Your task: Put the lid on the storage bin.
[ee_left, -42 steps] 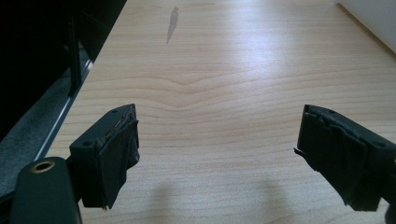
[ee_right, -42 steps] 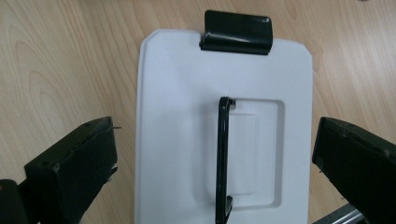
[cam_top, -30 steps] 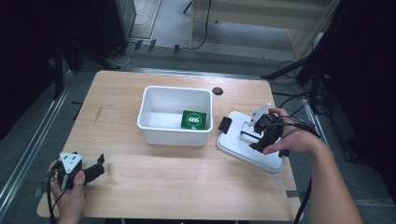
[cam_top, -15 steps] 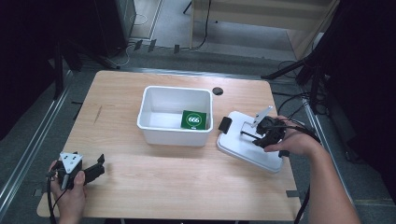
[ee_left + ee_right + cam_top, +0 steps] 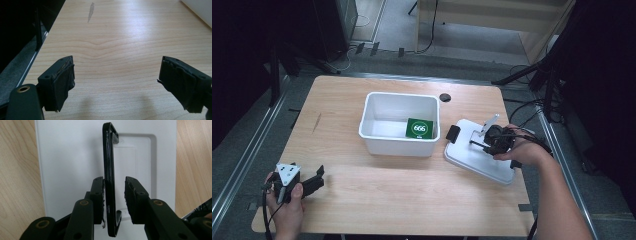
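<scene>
While your right gripper (image 5: 114, 185) has been closing its fingers around the white plastic lid's (image 5: 472, 155) upright black handle (image 5: 109, 170), one pad short of it, your left gripper (image 5: 125, 82) idles open on the bench (image 5: 412, 190).

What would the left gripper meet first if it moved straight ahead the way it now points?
Probably nothing nearby: the left gripper points along bare table. The white bin lies off to one side, though depth is hard to judge.

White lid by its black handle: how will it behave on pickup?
Probably stiff and light: thin moulded lid. Glossy handle may slip or pivot; right tool, jaws just closing round it, sits near one end, so it may tilt.
</scene>
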Demonstrator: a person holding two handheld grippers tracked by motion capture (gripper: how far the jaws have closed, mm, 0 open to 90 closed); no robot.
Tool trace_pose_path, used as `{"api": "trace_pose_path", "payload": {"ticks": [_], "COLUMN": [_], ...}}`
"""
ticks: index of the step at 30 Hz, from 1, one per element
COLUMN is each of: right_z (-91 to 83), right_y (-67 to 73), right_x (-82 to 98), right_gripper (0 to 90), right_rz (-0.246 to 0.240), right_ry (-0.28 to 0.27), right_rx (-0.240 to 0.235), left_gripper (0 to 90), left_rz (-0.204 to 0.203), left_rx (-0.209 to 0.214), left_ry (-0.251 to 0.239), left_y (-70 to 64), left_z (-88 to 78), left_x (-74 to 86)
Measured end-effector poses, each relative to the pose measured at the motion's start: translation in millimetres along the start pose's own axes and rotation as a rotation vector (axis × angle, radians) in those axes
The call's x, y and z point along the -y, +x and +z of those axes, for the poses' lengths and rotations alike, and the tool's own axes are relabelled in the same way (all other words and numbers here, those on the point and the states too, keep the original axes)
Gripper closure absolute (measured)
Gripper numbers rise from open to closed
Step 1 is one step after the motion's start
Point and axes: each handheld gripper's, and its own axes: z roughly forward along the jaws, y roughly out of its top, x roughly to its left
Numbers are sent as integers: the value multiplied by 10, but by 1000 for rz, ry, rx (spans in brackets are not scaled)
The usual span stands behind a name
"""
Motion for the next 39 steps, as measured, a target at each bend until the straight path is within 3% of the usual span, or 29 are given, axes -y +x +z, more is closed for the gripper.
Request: {"api": "trace_pose_path", "payload": {"ticks": [10, 12, 21, 26, 31, 39], "right_z": [61, 59, 0, -92, -227, -474], "right_y": [-31, -42, -91, -109, -143, -188], "right_x": [-1, 4, 58, 90, 125, 166], "right_gripper": [778, 829, 853, 854, 854, 854], "right_rz": [7, 2, -11, -33, -25, -34], "right_ry": [12, 16, 1, -19, -54, -63], "right_rx": [1, 3, -2, 12, 23, 26], "left_gripper": [136, 136, 136, 136, 136, 136], "left_rz": [6, 7, 6, 7, 9, 11], "left_rx": [-1, 0, 3, 1, 1, 1], "left_ry": [1, 1, 2, 1, 1, 1], "left_y": [-6, -6, -4, -6, -7, -10], "left_z": [0, 0, 0, 1, 1, 2], "left_x": [1, 1, 0, 0, 0, 1]}}
